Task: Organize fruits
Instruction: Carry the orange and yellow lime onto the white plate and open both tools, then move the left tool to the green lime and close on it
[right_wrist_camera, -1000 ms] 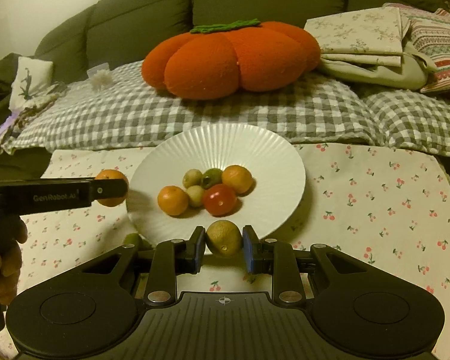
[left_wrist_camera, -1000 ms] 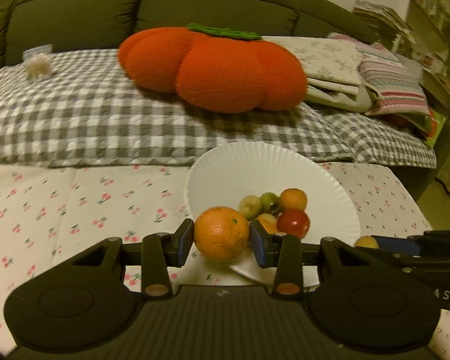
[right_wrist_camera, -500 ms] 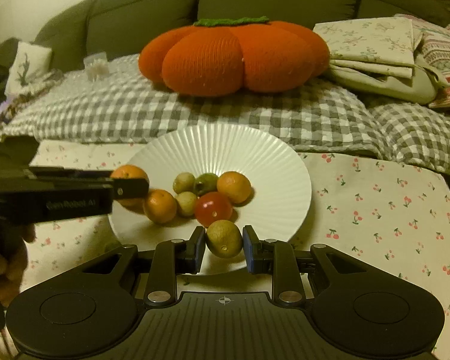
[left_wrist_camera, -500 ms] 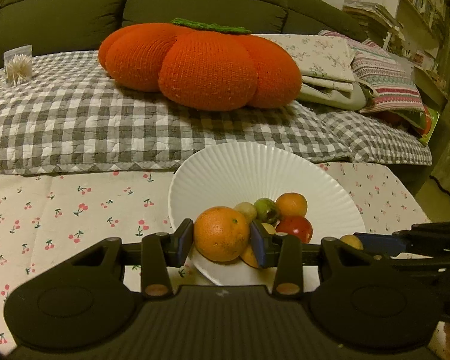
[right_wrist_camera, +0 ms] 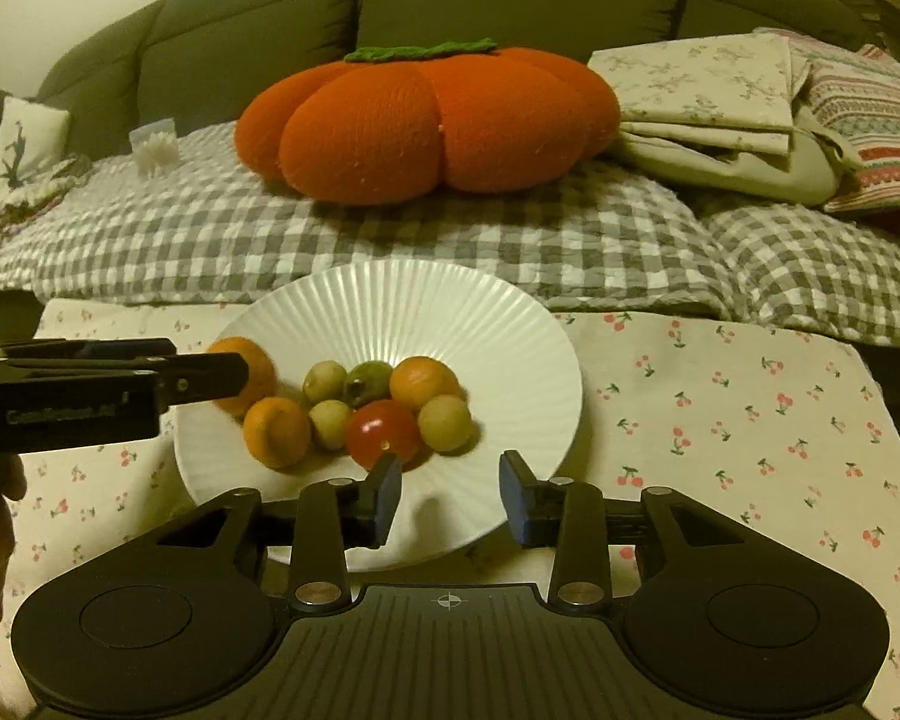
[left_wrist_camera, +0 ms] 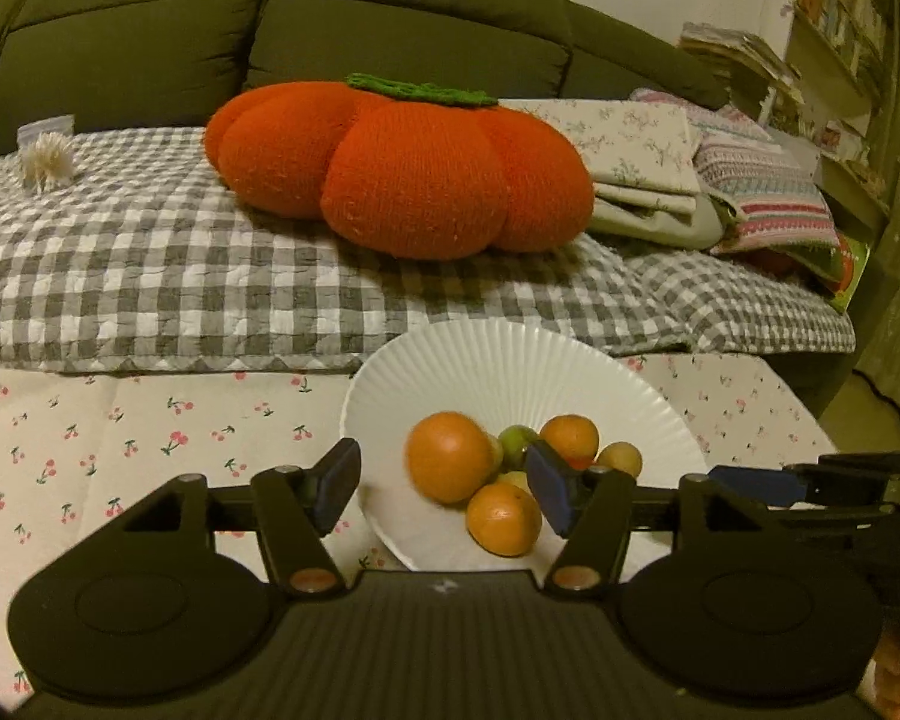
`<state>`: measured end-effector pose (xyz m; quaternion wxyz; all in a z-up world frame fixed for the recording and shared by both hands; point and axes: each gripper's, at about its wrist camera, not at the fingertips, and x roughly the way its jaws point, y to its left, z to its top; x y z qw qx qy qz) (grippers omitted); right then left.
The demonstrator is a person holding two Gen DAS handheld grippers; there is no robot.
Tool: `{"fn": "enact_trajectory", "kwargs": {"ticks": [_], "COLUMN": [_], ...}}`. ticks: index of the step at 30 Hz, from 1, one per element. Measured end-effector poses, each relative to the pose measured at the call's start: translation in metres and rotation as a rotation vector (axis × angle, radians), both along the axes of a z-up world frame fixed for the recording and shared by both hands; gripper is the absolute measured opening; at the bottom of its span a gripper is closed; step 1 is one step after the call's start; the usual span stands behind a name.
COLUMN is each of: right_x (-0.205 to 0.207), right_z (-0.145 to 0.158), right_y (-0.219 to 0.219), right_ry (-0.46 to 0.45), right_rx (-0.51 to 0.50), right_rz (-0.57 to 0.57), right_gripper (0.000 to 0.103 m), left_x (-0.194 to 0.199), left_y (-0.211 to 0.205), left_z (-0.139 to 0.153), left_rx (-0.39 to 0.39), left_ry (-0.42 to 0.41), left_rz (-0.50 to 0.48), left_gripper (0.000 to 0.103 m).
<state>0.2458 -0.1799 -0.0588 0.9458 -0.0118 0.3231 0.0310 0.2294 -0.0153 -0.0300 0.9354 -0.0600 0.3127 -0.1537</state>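
1. Left gripper: jaws spread, just opened, nothing pinched. The large orange is seen lower centre of the left wrist view, blurred, apart from both pads and on the plate; judged to have been let go so that it joins the pile.

2. Right gripper: jaws parted, just opened, with bare plate between the pads. The yellow-green fruit is seen just beyond them at the right edge of the pile, judged released there for the same reason.

3. Fruit pile, centre of the right wrist view: a small orange, a red tomato, another orange, a dark green fruit and two pale green ones, all touching or nearly so.

4. White fluted plate: set on the bench, which is covered with a cherry-print cloth; used as the collecting place.

5. Background, upper frame: an orange pumpkin cushion on a grey checked blanket, with folded linen at the upper right, on a green sofa.
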Motion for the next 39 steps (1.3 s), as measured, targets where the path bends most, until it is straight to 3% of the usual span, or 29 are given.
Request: {"fn": "enact_trajectory", "kwargs": {"ticks": [10, 21, 24, 32, 39], "right_x": [-0.013, -0.037, -0.045, -0.057, -0.064], "right_z": [0.012, 0.019, 0.021, 0.026, 0.023], "right_y": [0.004, 0.013, 0.010, 0.011, 0.014], "right_ry": [-0.001, 0.003, 0.000, 0.003, 0.026], "right_rx": [0.021, 0.046, 0.065, 0.072, 0.062], "right_rz": [0.003, 0.011, 0.002, -0.007, 0.015], "right_gripper": [0.036, 0.041, 0.051, 0.066, 0.071], "left_x": [-0.013, -0.036, -0.041, -0.054, -0.059], "left_y": [0.018, 0.014, 0.012, 0.003, 0.000], "left_z": [0.000, 0.001, -0.001, -0.002, -0.004], "left_rx": [-0.031, 0.013, 0.018, 0.045, 0.067], "left_ry": [0.057, 0.098, 0.121, 0.129, 0.141], "left_rz": [0.051, 0.042, 0.033, -0.001, -0.014], "left_gripper": [0.061, 0.061, 0.061, 0.061, 0.061]}}
